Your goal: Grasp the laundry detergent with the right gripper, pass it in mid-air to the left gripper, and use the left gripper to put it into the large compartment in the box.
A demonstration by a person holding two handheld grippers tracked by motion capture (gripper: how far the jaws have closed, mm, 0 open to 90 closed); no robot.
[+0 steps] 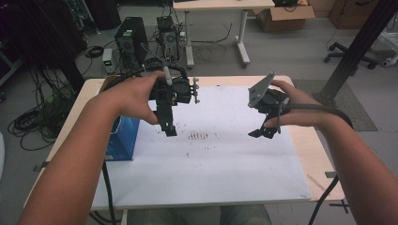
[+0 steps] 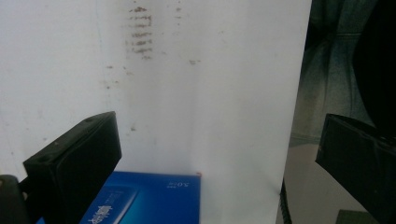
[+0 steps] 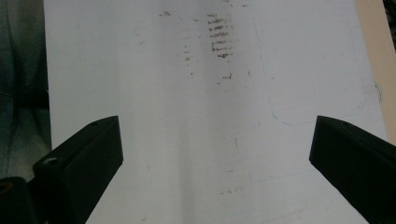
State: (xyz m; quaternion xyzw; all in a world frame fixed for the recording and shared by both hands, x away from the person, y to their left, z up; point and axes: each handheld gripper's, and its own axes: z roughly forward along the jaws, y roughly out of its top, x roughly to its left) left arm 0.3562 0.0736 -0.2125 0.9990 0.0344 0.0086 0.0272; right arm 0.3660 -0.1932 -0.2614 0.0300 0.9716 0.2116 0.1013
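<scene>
you held the left hand-held gripper (image 1: 170,123) above the white sheet (image 1: 220,154) with its jaws spread wide and nothing between them, tips pointing down, and the one blue box (image 1: 123,138) sat just below and to the near-left side of it, at the sheet's left edge on the surface (image 1: 315,154). in the left gripper view that blue box (image 2: 149,198) showed at the bottom, partly behind the left jaw, so it looked like the thing you were about to go for; the open jaws hanging over it suited a grasp from above, though that is only a judgement. your right hand-held gripper (image 1: 264,132) hovered well apart from the box, on the far side of the left one, its jaws also wide and empty, probably kept clear so it would not get in the way. between the two hand-held grippers, on the sheet, lay one patch of brown smudge marks (image 1: 197,136), seen again ahead of the jaws in the right gripper view (image 3: 218,39). by count: two hand-held grippers, one box, one sheet, and nothing else on the surface to handle.
</scene>
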